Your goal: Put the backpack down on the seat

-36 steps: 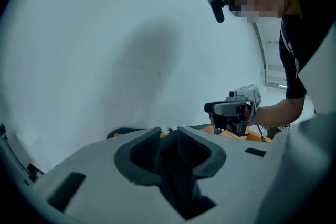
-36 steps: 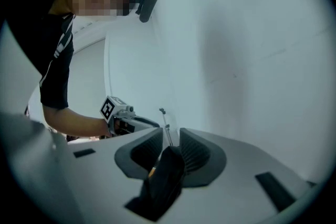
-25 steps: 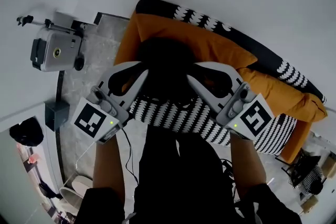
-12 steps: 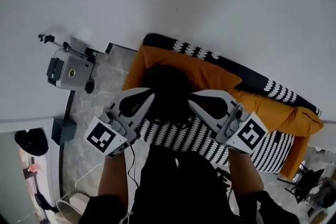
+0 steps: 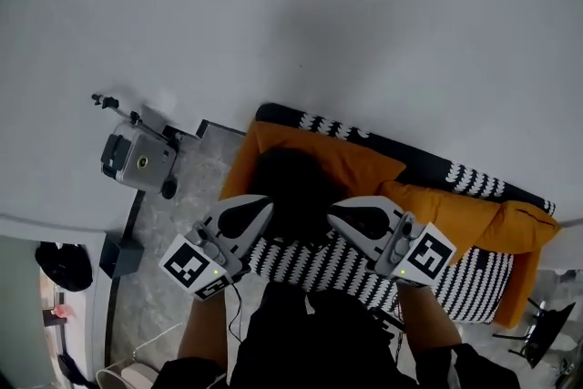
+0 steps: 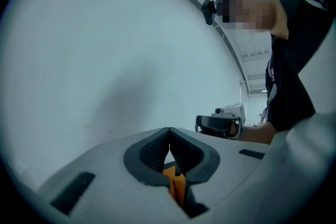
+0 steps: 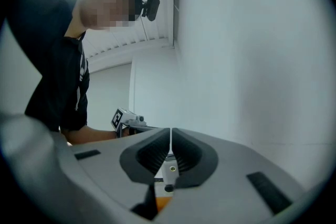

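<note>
White wall (image 5: 364, 32) up top, sofa (image 5: 474, 273) lower centre | backpack (image 5: 293, 185) set on seat against orange cushion (image 5: 364, 164), looks delivered | left gripper (image 5: 258, 207) jaws just closed, nothing between | right gripper (image 5: 339, 216) pinched together, empty, flanking bag, likely let go.

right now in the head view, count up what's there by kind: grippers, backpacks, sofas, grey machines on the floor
grippers: 2 (left gripper, right gripper)
backpack: 1
sofa: 1
grey machine on the floor: 1
total: 5
</note>
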Motion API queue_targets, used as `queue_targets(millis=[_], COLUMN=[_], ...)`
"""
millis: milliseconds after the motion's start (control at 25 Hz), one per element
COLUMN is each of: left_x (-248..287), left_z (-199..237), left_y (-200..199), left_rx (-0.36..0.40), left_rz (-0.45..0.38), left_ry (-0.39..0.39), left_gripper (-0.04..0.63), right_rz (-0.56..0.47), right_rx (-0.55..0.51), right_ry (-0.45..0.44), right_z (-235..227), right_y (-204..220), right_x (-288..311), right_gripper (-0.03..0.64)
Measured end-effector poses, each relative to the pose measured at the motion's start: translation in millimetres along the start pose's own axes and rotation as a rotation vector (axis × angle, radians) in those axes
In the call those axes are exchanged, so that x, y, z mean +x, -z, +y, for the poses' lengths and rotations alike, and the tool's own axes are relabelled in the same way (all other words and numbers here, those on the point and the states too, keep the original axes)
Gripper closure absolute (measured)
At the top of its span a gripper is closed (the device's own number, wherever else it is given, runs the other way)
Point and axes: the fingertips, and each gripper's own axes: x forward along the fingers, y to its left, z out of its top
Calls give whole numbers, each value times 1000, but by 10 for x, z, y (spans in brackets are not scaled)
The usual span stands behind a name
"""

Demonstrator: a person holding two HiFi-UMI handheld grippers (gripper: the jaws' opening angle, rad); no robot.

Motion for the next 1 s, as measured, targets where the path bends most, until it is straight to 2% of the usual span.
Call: queue_targets(millis=[120,360,600,1000], left_x=[-77,-403,-831,-1671], left_z=[-150,-432,-948,-1552], left_y=[-18,-73,-117,104], left_rx=[10,28,9,18], left_rz=[14,-4,-13,-1], left_ry=[39,92,199,306], left_gripper=[572,572,572,572], right_rz=[-2,74,22,-9], right_rx=[2,-9,-32,-57], right_ry=[-12,-58,3,63], right_z=[139,644,1060,2077], right_y=[-39,93,46,103], right_x=[-38,7,72,41], right_gripper=[584,584,584,584])
